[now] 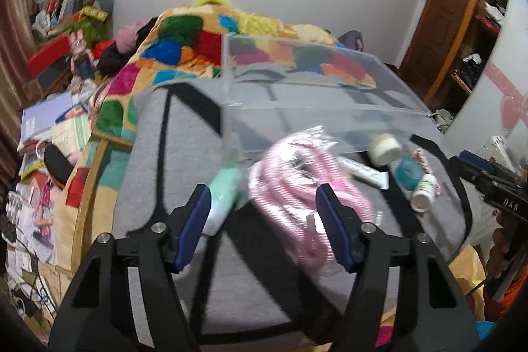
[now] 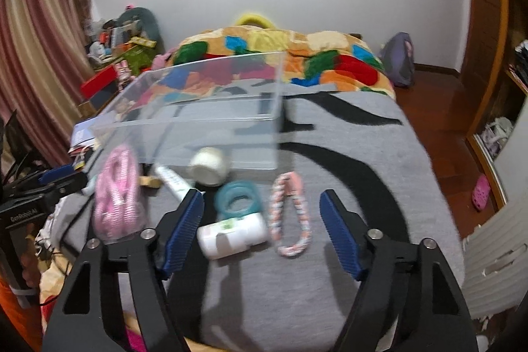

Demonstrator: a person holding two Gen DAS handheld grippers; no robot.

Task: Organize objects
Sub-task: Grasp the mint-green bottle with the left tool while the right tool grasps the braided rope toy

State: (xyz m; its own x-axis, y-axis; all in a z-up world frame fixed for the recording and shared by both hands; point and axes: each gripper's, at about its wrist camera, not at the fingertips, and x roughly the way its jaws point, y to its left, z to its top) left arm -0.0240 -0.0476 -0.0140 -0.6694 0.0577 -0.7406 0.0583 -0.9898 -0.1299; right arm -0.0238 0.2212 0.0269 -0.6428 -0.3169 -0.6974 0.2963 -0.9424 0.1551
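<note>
Above the grey blanket (image 2: 346,134), left gripper (image 1: 264,213) and right gripper (image 2: 262,220) hover spread wide, holding nothing.

Both wrist views look forward low over the bed, near, sharing the clear box (image 1: 297,94) (image 2: 204,108)

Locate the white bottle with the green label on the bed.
In the right wrist view the white bottle lies on its side on the grey blanket, just ahead of the open right gripper, between the teal ring and braided rope.
</note>
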